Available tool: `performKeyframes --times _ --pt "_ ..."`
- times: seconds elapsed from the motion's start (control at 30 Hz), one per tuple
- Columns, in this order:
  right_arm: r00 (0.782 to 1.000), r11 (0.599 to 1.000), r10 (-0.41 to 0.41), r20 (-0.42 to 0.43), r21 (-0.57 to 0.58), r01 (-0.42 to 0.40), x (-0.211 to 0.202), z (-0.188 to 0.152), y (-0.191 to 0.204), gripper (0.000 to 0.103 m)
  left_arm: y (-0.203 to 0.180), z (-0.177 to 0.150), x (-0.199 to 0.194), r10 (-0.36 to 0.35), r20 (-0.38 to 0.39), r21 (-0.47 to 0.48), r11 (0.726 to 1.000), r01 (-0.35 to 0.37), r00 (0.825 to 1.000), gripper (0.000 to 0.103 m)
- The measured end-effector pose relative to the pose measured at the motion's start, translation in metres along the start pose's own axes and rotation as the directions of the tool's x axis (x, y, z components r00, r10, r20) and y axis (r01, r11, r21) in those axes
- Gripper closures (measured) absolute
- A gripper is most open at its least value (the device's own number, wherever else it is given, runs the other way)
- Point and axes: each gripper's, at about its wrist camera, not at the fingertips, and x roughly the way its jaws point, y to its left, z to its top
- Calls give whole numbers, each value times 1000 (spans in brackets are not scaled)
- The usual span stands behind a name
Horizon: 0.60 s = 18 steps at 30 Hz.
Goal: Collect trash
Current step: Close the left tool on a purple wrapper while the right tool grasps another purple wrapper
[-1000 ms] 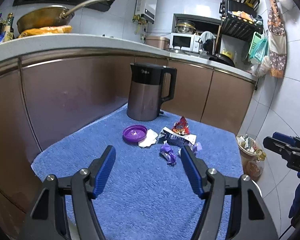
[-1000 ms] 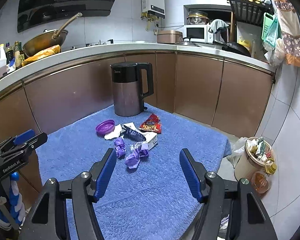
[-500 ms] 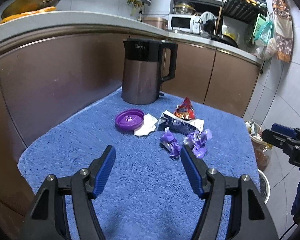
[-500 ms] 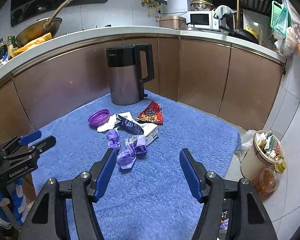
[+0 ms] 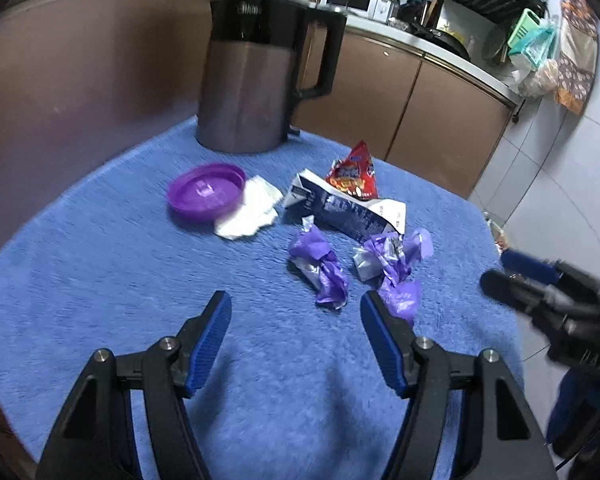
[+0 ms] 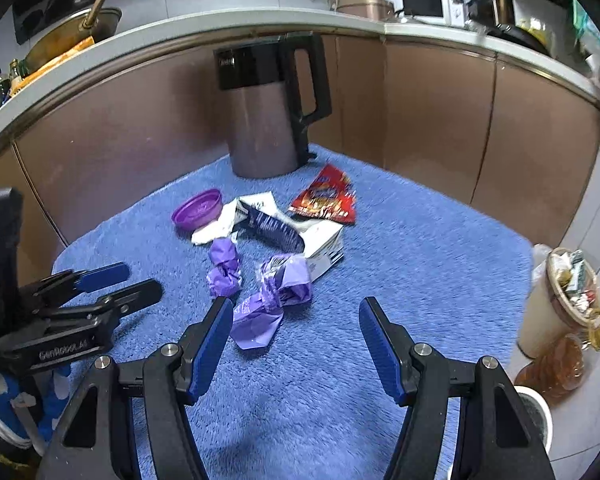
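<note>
Lying crumpled: purple wrappers (image 5: 320, 270) on fuzzy towel (image 5: 100, 272)

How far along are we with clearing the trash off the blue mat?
Done: nothing visible; all litter remains on the blue mat. In hand: nothing; the left gripper and right gripper are open and empty, near the purple wrappers. Left: wrappers, red snack bag, carton, tissue, purple lid, all for the bin.
</note>
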Motion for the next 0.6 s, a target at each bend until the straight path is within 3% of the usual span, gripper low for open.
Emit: performKeyframes --times 0.17,0.4,0.5,0.6 --pt "999 999 41 -20 32 -41 25 3 -7 40 -3 9 24 -21 -31 8 1000 21 999 38" --pt "995 993 100 -26 70 -98 57 16 -16 41 -2 23 62 -34 -81 -1 999 34 996 54" --pt "991 989 124 -40 81 -121 71 19 -16 56 2 26 76 -59 -109 -29 998 56 992 59" --pt "987 986 144 -64 88 -138 83 18 -16 77 0 25 77 -96 -112 -39 995 92 989 71"
